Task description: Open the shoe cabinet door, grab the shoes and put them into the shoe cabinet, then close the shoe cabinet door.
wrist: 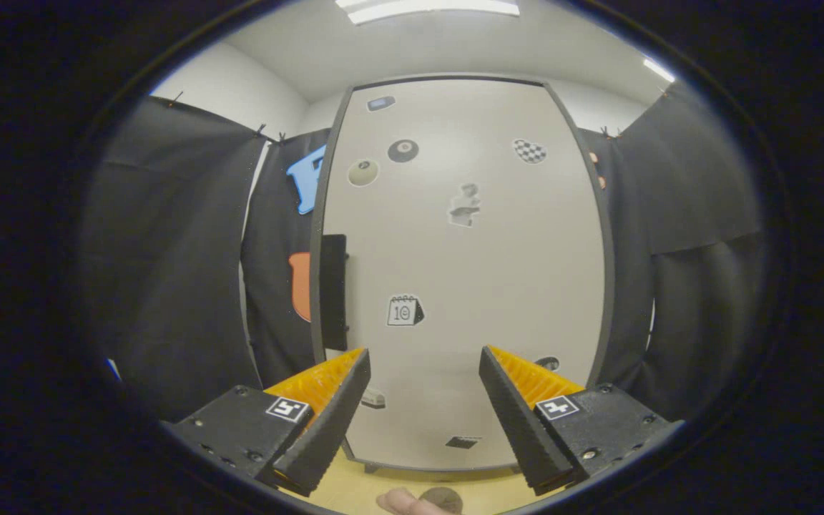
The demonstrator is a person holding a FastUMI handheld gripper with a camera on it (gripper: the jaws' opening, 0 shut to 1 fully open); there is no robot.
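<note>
Cabinet door: we are facing one shoe cabinet door (pixel 462 272), closed and flush in its dark frame, standing just ahead of us beyond the fingertips.
Handle: one dark handle (pixel 332 291) is sitting on the door's left edge, which suggests to us that the door swings from the right.
Stickers: we are counting roughly nine small stickers (pixel 405 311) scattered over the door.
Jaws: our gripper (pixel 423 372) is holding its jaws wide apart with nothing between them, probably readied for the handle.
Shoes: we are seeing none ahead of us here.
Floor: a pale wooden floor (pixel 355 490) is running under the door.
Surroundings: one fingertip (pixel 401 503) is peeking in below the jaws; black cloth is hanging either side.
</note>
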